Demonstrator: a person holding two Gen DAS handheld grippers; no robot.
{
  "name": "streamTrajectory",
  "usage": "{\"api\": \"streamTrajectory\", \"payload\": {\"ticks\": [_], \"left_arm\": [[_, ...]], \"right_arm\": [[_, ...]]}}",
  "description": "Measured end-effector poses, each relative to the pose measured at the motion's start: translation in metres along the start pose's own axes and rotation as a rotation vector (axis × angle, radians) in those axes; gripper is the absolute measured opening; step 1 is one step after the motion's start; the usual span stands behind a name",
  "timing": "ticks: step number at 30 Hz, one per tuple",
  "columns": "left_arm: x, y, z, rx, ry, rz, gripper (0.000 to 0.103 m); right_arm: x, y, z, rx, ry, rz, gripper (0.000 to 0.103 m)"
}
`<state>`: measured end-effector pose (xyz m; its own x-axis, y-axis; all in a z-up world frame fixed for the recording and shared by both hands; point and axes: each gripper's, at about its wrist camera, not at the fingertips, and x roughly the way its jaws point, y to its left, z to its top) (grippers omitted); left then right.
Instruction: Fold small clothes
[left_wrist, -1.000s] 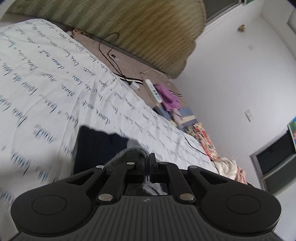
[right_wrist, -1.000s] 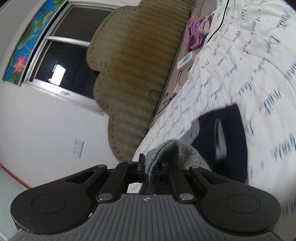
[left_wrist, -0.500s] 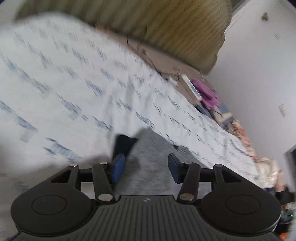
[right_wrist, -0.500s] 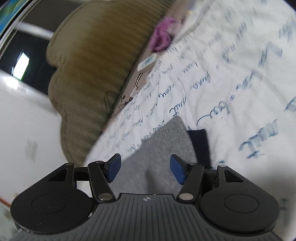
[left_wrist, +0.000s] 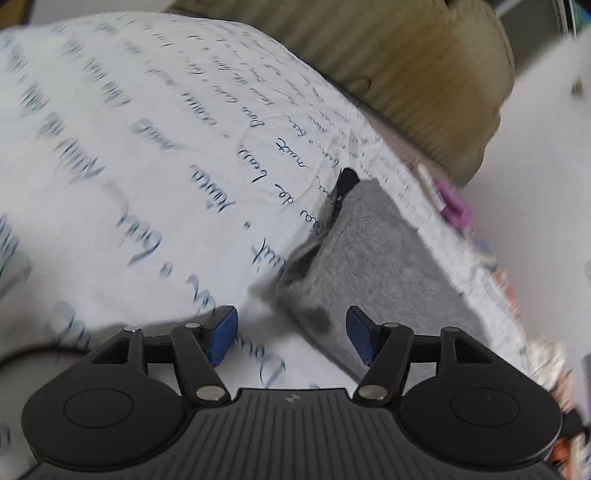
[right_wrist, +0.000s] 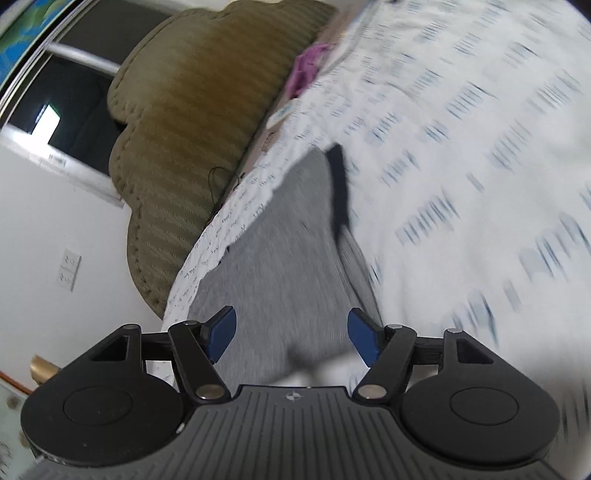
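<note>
Right now I have both sets of jaws spread wide with nothing between the blue pads, so neither the left gripper (left_wrist: 291, 338) nor the right gripper (right_wrist: 291, 338) holds any cloth. The grey garment (left_wrist: 373, 266) lies flat on the white script-printed bedspread (left_wrist: 147, 177), near the bed's far edge by the olive headboard (left_wrist: 406, 55), with a strip of dark navy fabric (right_wrist: 340, 188) peeking out along 1 side beneath it. From the right wrist view the grey cloth runs straight ahead of my fingers and under them; from the left wrist view a grey corner sits just ahead of the pads.

I judge that 1 fold is laid down and the next job is to settle it or start a 2nd. To do that well, I would slow both hands, since both views are smeared. I would check that the grey edges line up and that the navy strip is evenly covered or deliberately showing. For another fold, I would pinch 2 corners on the same edge, lift only slightly, and carry them over together so the lower layer does not drag.
</note>
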<state>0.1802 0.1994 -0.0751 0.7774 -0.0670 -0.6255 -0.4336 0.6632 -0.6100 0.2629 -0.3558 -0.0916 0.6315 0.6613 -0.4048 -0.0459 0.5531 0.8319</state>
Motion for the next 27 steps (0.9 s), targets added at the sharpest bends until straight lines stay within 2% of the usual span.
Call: {"api": "streamTrajectory", "payload": {"ticks": [2, 3, 5, 6, 8, 9, 11, 14, 17, 20, 22, 23, 24, 25, 26, 27], "left_arm": [[0.001, 0.007, -0.003, -0.066, 0.015, -0.077, 0.075], [0.004, 0.012, -0.004, -0.131, 0.017, -0.108, 0.077], [0.004, 0.016, -0.007, -0.255, -0.006, -0.114, 0.077], [0.005, 0.015, -0.008, -0.276, 0.0, -0.129, 0.08], [0.011, 0.014, -0.009, -0.294, 0.022, -0.163, 0.08], [0.014, 0.013, -0.008, -0.302, 0.014, -0.163, 0.081], [0.03, 0.008, -0.004, -0.292, 0.024, -0.194, 0.086], [0.045, -0.002, 0.003, -0.313, 0.014, -0.194, 0.09], [0.057, -0.017, 0.005, -0.243, -0.006, -0.169, 0.09], [0.059, -0.032, 0.0, -0.148, 0.0, -0.143, 0.089], [0.058, -0.034, -0.005, -0.111, -0.005, -0.115, 0.066], [0.06, -0.032, -0.005, -0.099, 0.011, -0.091, 0.037], [0.063, -0.029, -0.005, -0.107, 0.022, -0.075, 0.023], [0.065, -0.023, -0.004, -0.125, 0.03, -0.079, 0.017], [0.069, -0.018, -0.002, -0.139, 0.05, -0.09, 0.008], [0.07, -0.015, -0.001, -0.151, 0.061, -0.094, 0.007]], "right_arm": [[-0.003, -0.009, -0.012, 0.07, 0.014, 0.036, 0.071], [-0.001, -0.012, -0.015, 0.091, 0.021, 0.044, 0.073], [0.009, -0.012, -0.017, 0.104, 0.023, 0.0, 0.071], [0.012, -0.009, -0.018, 0.116, 0.015, -0.036, 0.071], [0.015, 0.002, -0.021, 0.114, -0.015, -0.044, 0.075], [0.018, 0.005, -0.022, 0.111, -0.026, -0.042, 0.081], [0.026, 0.002, -0.021, 0.13, -0.04, -0.05, 0.083], [0.04, 0.002, -0.016, 0.148, -0.088, -0.05, 0.083], [0.061, 0.007, -0.01, 0.14, -0.107, -0.05, 0.082], [0.076, 0.011, -0.011, 0.125, -0.142, -0.057, 0.064], [0.083, 0.008, -0.013, 0.134, -0.142, -0.039, 0.023], [0.087, 0.004, -0.015, 0.151, -0.128, -0.025, 0.015], [0.091, -0.001, -0.016, 0.169, -0.113, -0.024, 0.013], [0.092, -0.004, -0.018, 0.179, -0.111, -0.031, 0.008], [0.093, -0.007, -0.02, 0.184, -0.119, -0.035, 0.008], [0.093, -0.009, -0.02, 0.192, -0.127, -0.027, 0.008]]}}
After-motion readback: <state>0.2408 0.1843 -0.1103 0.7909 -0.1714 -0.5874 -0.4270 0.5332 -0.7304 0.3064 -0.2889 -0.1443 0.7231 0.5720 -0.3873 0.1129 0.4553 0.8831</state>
